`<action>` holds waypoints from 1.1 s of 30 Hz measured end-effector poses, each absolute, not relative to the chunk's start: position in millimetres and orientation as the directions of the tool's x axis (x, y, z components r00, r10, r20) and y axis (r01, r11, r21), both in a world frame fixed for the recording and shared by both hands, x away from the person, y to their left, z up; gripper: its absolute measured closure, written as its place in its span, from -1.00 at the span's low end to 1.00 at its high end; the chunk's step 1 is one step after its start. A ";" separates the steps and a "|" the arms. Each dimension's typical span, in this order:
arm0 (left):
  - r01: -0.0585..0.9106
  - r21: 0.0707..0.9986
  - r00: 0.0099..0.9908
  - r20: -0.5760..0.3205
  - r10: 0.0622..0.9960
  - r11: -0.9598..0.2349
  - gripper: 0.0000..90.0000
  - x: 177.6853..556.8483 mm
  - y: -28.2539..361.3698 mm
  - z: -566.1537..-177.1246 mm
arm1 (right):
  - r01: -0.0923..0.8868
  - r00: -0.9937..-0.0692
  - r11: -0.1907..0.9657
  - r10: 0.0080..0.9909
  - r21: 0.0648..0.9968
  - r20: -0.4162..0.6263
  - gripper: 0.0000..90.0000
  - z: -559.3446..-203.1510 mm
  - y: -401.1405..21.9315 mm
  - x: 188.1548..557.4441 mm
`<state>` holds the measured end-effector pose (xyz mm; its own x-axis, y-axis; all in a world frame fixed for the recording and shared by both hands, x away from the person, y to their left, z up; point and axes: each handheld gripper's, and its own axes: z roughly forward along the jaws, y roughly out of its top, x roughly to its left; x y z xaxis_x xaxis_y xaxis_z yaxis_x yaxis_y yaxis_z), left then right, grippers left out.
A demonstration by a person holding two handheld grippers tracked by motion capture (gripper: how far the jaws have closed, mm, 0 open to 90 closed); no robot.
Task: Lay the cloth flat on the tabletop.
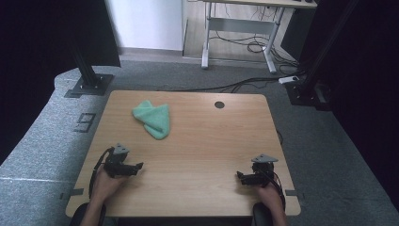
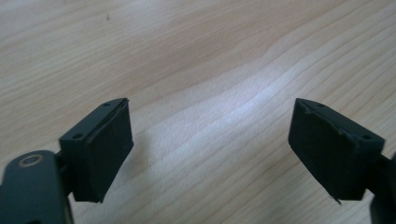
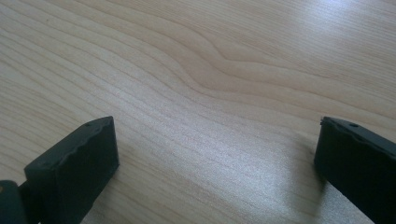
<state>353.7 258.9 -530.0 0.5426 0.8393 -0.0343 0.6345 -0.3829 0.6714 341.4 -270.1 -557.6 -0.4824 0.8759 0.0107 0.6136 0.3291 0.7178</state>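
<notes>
Cloth position: green folded cloth lies on the wooden table, far-left part, left of the round cable hole.
Nearer gripper: left gripper; cloth lies ahead of it, slightly rightward.
Right gripper: well apart from cloth.
Jaws: both apart, empty.
Cloth look: soft, roughly triangular, long axis slanting away-left to near-right.

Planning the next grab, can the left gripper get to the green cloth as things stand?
Probably yes: the left gripper has open jaws, and bare table lies between it and the green cloth.
</notes>
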 end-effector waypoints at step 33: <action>0.591 0.726 0.599 -0.104 0.794 -0.351 -0.40 398.0 233.7 -508.3 | 0.614 -0.482 0.329 0.876 0.718 0.011 -1.00 -557.6 -270.2 341.4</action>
<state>398.0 233.7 -508.3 0.5988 0.7941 -0.1040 0.5913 -0.3508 0.7261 341.4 -270.2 -557.6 -0.4825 0.8758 0.0108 0.6136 0.3292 0.7177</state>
